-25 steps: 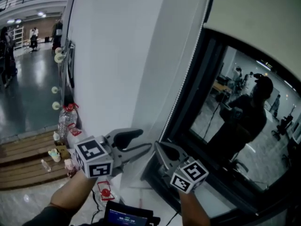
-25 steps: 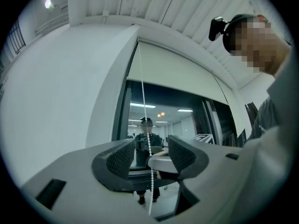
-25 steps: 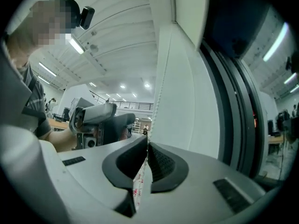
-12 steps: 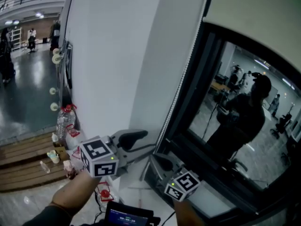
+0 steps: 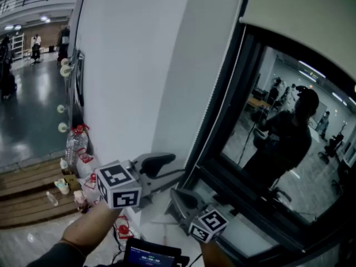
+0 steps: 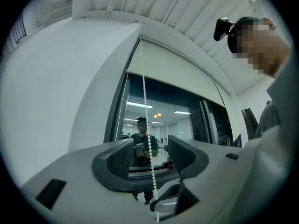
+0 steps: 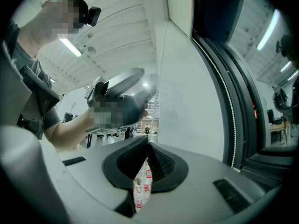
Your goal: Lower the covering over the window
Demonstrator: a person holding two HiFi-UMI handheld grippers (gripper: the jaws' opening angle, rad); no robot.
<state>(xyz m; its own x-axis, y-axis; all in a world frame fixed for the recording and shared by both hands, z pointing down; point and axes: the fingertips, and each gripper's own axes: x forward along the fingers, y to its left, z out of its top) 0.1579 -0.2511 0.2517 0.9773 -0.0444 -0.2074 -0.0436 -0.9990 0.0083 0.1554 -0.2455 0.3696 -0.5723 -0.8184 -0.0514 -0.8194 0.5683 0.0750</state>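
- Blind (image 5: 300, 10): it covers only the top edge of the window (image 5: 278, 149). The glass below is bare and reflects the person.
- Chain (image 5: 221, 99): a white bead chain hangs along the left edge of the window frame, beside the wall (image 5: 128, 65).
- Left gripper (image 5: 173, 167): held at the left side of the frame and pointing slightly upward toward the window. Its marker cube faces the head camera, and the bare forearm (image 5: 83, 230) rises from the lower left.
- Left gripper state: the jaws stand apart. In the left gripper view the chain hangs in line with the gap, and neither pad presses on it.
- Right gripper (image 5: 173, 196): lower than the left one, near the bottom left corner of the frame and held level.
- Right gripper state: the jaws are closed tip to tip. In the left gripper view the chain runs down to this gripper. Whether the pads pinch the chain cannot be told.
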